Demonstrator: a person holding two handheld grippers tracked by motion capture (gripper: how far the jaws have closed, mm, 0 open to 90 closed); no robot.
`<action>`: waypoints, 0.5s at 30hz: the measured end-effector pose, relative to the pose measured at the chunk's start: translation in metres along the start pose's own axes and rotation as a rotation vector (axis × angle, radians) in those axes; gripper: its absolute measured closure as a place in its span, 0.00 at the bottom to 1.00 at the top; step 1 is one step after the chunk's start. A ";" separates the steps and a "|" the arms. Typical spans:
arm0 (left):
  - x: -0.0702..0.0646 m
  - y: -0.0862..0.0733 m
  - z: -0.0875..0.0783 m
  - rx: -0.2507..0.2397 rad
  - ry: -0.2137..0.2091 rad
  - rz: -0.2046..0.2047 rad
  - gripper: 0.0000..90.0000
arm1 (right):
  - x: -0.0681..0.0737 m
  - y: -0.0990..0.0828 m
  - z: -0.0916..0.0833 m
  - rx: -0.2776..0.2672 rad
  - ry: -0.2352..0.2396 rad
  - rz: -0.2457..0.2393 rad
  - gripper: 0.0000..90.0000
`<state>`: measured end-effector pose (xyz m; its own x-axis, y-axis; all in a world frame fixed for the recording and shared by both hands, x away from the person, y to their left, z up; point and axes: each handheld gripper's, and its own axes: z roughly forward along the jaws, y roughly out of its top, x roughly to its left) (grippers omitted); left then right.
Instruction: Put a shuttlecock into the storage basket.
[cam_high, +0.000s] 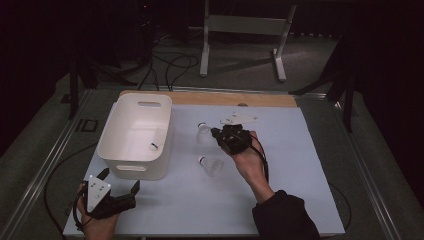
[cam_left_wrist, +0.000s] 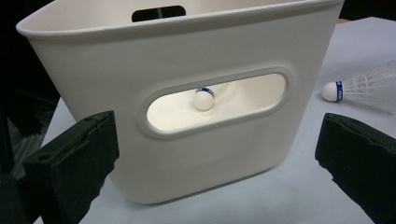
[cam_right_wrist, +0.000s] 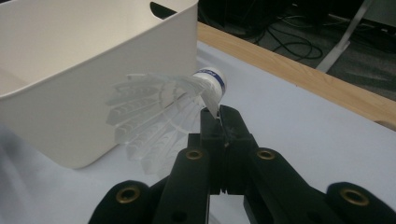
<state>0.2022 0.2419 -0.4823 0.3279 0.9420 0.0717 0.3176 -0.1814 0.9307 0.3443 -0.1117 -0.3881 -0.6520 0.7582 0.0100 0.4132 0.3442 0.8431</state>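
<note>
Right gripper view: shuttlecock (cam_right_wrist: 163, 105) pinched in right gripper (cam_right_wrist: 223, 114).

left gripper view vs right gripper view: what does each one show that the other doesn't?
Left gripper view: open left tongs facing the bin's handle slot, a shuttlecock inside seen through it, and another shuttlecock on the table.

Right gripper view: right tongs shut on a held shuttlecock; wooden table edge.

Both: the white bin and blue-grey table surface.
</note>
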 end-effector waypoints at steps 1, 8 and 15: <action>0.000 0.000 0.000 -0.001 0.000 -0.001 0.00 | 0.001 0.001 0.000 -0.001 0.001 0.000 1.00; 0.000 0.000 0.000 -0.002 -0.001 -0.001 0.00 | 0.006 0.005 -0.001 -0.009 0.011 -0.010 1.00; 0.000 0.000 0.000 -0.002 -0.001 -0.001 0.00 | 0.011 0.009 -0.002 -0.019 0.020 -0.017 1.00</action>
<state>0.2021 0.2420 -0.4823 0.3283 0.9419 0.0704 0.3164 -0.1799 0.9314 0.3397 -0.1010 -0.3794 -0.6716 0.7409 0.0060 0.3899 0.3465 0.8532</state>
